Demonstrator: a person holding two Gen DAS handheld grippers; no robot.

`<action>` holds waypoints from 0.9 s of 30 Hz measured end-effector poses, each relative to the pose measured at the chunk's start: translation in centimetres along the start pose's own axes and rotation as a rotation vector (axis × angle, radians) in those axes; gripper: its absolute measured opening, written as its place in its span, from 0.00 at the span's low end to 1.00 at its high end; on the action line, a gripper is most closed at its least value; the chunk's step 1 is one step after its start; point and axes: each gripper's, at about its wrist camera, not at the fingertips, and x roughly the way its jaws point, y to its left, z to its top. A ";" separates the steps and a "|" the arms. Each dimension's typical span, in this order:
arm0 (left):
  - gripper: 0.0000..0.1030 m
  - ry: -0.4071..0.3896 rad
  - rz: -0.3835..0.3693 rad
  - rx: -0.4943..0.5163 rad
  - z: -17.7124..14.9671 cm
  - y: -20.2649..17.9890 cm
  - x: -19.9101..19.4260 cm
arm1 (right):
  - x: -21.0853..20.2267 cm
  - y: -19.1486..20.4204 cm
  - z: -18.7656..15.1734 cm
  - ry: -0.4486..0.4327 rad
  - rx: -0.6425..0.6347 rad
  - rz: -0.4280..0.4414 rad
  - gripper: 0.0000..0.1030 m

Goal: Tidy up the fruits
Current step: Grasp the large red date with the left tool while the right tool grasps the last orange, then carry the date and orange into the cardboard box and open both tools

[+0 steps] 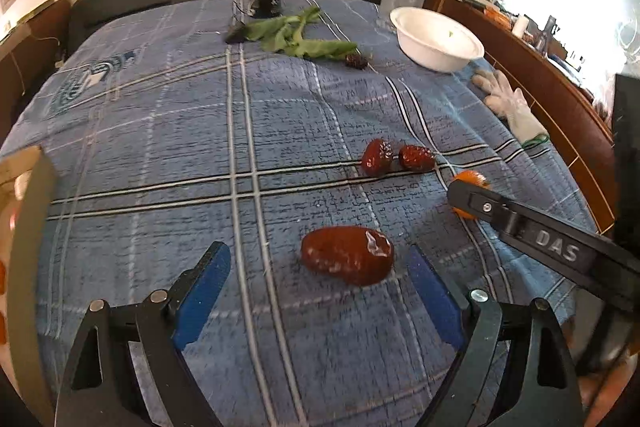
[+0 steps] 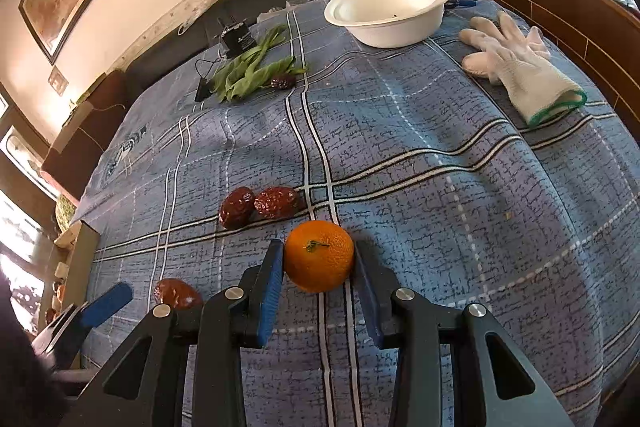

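- Right gripper (image 2: 319,265) is clamped on the small round orange mandarin (image 2: 319,255): blue pads pressed to both flanks, fruit resting on the blue plaid cloth of the desk (image 2: 440,195), stem up. Grip is taken at the widest part, so slip looks unlikely.
- Left gripper (image 1: 320,283) is released, jaws spread wide around the glossy oval red jujube (image 1: 347,255), no contact yet; likely lined up for a pick.
- Two wrinkled red jujubes (image 2: 260,205) are left paired, just beyond the mandarin.
- White round paper bowl (image 2: 390,9) is set far right, empty; judged the drop target.
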 end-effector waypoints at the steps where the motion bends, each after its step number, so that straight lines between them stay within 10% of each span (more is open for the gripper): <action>1: 0.74 0.009 -0.019 0.002 -0.1 0.0 0.4 | -0.1 0.1 -0.1 -0.001 -0.006 -0.006 0.37; 4: 0.47 -0.010 -0.032 0.046 -0.4 -0.3 0.1 | 0.1 0.4 0.0 0.000 -0.015 -0.017 0.38; 27: 0.46 -0.040 -0.118 0.009 -1.0 0.5 -0.3 | 0.2 1.2 -0.5 -0.026 -0.034 -0.047 0.36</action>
